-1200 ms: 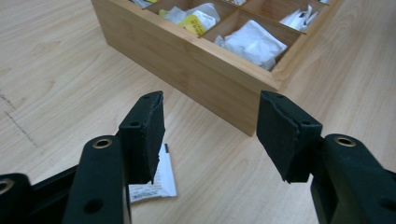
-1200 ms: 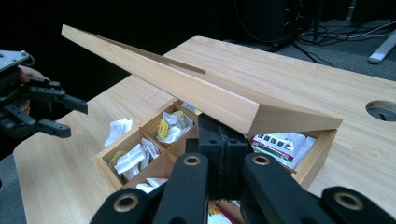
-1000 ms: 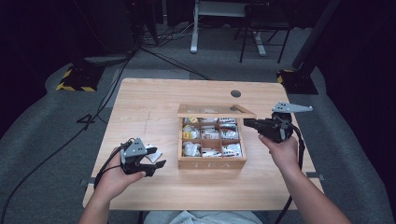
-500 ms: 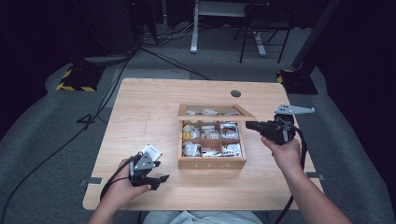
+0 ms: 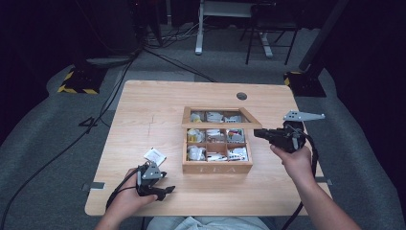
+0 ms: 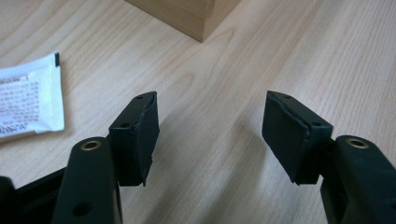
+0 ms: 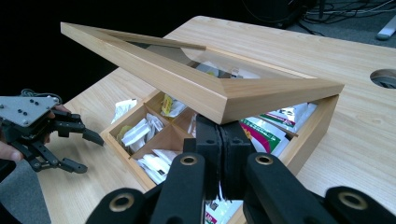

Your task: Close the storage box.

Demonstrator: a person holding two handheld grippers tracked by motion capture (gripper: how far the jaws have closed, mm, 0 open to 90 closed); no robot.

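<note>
Left gripper (image 5: 160, 187) hangs low over the table (image 5: 143, 100) with its jaws apart and nothing between them. A white tea sachet (image 5: 154, 155) lies flat just beyond it, to the far-left side of its jaws, so one packet is already out of the box and apparently set down. To the right of this gripper stands the wooden tea box (image 5: 216, 167), its compartments holding many more sachets. Right gripper (image 5: 261, 133), jaws together, props the glass-paned lid (image 7: 187, 84) tilted open from beneath its front corner. Judging by this, more packets remain to be taken out. Only that lid overhangs the rear compartments; a cable hole (image 5: 242, 96) lies well beyond.
</note>
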